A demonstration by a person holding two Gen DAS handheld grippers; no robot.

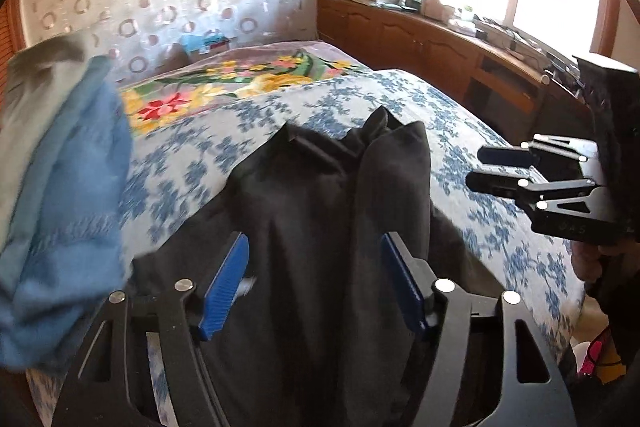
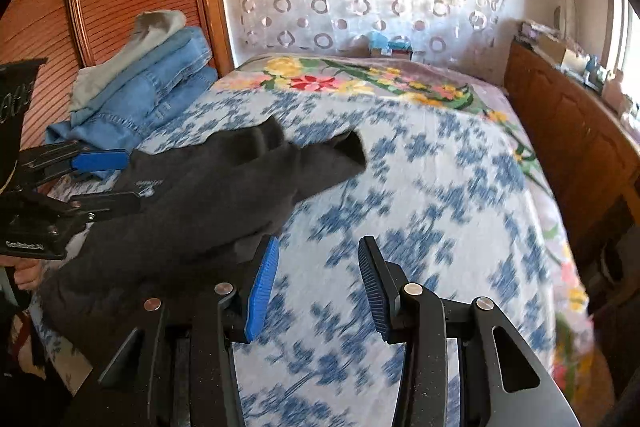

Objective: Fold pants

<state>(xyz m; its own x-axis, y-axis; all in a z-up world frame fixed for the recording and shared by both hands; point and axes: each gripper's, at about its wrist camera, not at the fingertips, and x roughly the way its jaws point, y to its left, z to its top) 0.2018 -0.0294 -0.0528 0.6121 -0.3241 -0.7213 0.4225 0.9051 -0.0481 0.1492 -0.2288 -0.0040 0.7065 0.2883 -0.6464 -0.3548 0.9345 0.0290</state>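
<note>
The dark pants (image 1: 320, 195) look soft and light, so we should take them by a near edge. Both our left gripper (image 1: 314, 281) and right gripper (image 2: 318, 285) are released, grasping nothing.

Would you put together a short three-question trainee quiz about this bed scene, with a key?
1. True or false: the right gripper has cloth between its fingers.
2. What sits beside the dark pants? A) a jeans pile B) a pillow C) a laptop
3. Which view shows the dark pants under its own open gripper?

Key
1. False: its jaws stand apart over bare bedspread.
2. A
3. The left wrist view: the left gripper stands open above them, not pressing.
</note>
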